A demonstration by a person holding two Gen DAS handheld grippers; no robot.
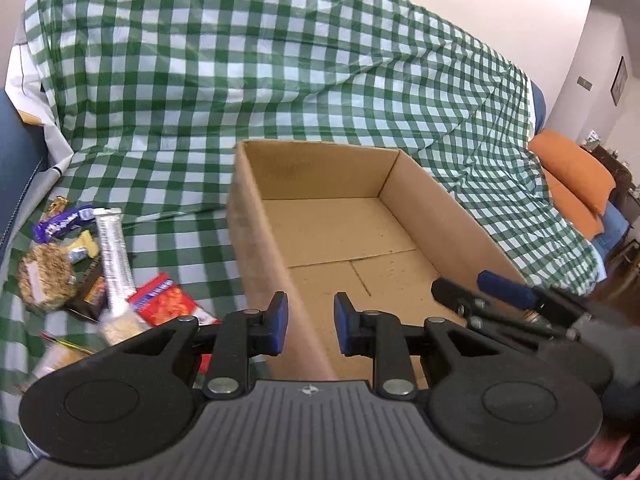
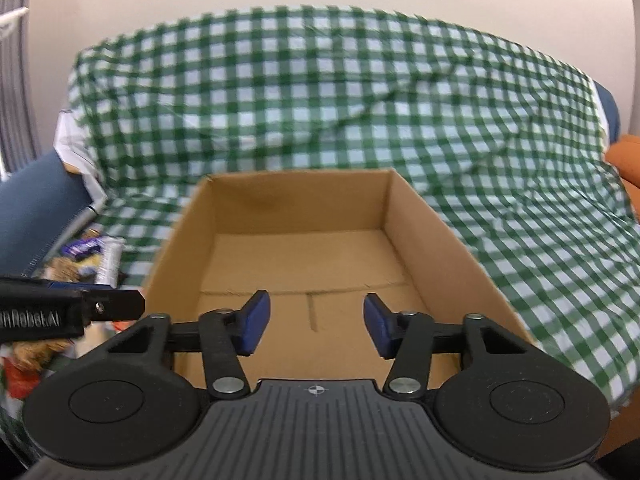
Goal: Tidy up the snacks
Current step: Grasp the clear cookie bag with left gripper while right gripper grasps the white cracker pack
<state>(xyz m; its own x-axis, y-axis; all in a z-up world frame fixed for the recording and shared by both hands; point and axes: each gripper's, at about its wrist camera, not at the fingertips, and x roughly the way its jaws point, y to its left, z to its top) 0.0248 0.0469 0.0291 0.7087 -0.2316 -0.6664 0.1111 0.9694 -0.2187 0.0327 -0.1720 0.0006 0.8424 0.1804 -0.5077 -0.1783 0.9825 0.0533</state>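
An open, empty cardboard box stands on a green checked cloth. Left of it lies a pile of snacks: a purple wrapper, a long silver pack, a red packet and a round brown cake. My left gripper hovers over the box's near left wall, its blue pads a narrow gap apart and gripping nothing. My right gripper hangs over the near end of the box, open and empty. In the left wrist view the right gripper's fingers reach over the right wall.
The checked cloth rises over a sofa back behind the box. A blue armrest lies at the left and orange cushions at the right. In the right wrist view the snack pile is blurred, behind the left gripper's finger.
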